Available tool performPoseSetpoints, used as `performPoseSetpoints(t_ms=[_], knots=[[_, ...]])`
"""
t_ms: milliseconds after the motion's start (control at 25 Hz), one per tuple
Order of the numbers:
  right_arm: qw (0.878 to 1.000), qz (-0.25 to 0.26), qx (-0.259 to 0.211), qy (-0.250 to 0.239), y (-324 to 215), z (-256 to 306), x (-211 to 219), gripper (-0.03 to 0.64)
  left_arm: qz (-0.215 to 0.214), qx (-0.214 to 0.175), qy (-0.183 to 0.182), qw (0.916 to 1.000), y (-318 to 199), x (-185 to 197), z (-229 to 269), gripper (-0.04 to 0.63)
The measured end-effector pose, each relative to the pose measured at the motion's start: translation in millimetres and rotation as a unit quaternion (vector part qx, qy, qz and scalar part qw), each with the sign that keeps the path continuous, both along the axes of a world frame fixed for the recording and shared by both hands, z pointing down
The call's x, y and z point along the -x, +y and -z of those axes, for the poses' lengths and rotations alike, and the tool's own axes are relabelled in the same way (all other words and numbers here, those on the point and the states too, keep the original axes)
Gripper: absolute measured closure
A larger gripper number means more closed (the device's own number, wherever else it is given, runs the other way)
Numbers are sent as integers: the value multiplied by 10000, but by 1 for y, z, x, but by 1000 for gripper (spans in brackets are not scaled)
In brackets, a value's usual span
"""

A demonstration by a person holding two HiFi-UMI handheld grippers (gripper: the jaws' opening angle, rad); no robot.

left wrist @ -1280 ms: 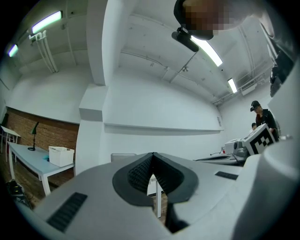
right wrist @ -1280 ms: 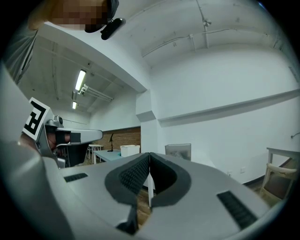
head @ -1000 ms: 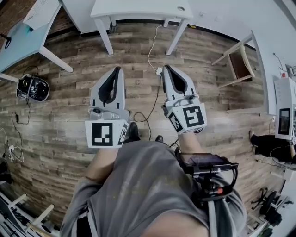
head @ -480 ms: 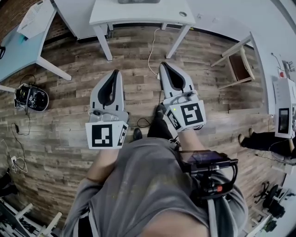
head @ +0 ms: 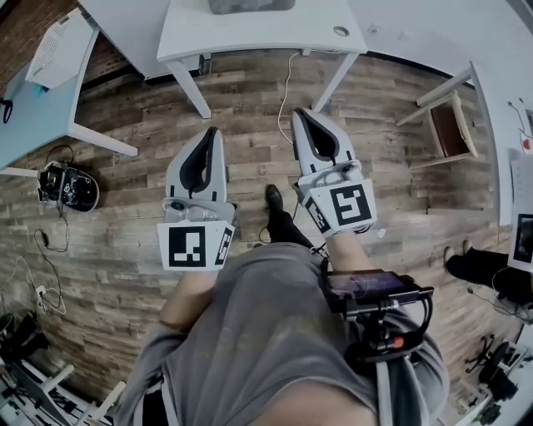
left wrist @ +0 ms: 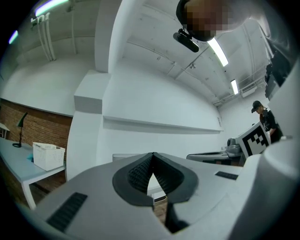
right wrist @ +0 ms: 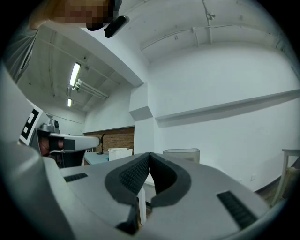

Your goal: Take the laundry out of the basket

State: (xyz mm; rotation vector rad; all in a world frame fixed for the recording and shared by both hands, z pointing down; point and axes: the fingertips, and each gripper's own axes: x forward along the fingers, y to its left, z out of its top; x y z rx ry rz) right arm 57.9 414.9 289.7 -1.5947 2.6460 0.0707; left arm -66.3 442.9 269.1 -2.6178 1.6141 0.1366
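1. 2 grippers: the left gripper point(head: 211, 133) and the right gripper point(head: 299, 114).
2. 2 tables: a white table point(head: 266, 33) and a blue table point(head: 32, 104).
3. 1 basket point(right wrist: 182, 154) on the white table.
4. 1 wooden chair point(head: 451, 129).
5. 1 white box point(head: 57, 48).

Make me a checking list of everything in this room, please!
Surface: wooden floor; white table ahead.
Job's things: grey bin on the white table, maybe the basket; laundry nothing seen.
Clutter: round black device on the floor.
Grippers: left hand-held gripper and right hand-held gripper both shut, empty.
Cables: white cable under the table; more at left.
Surroundings: wooden stool, light blue table, person's legs.
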Motion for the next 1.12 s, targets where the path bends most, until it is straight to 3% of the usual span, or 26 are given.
performPoseSetpoints(t_ms=[360,680,1120], knots=[[9997,56,-46,-250,-114,7,-29,609,-16,6,-292,9996,-116,-31,11,588],[9997,70,-73,-211,-185,11,-53,609,69,-131,-275,9995,-186,-44,21,588],[9998,209,1,75,-286,-6,-25,609,140,-69,19,9999,-282,-22,-1,588]])
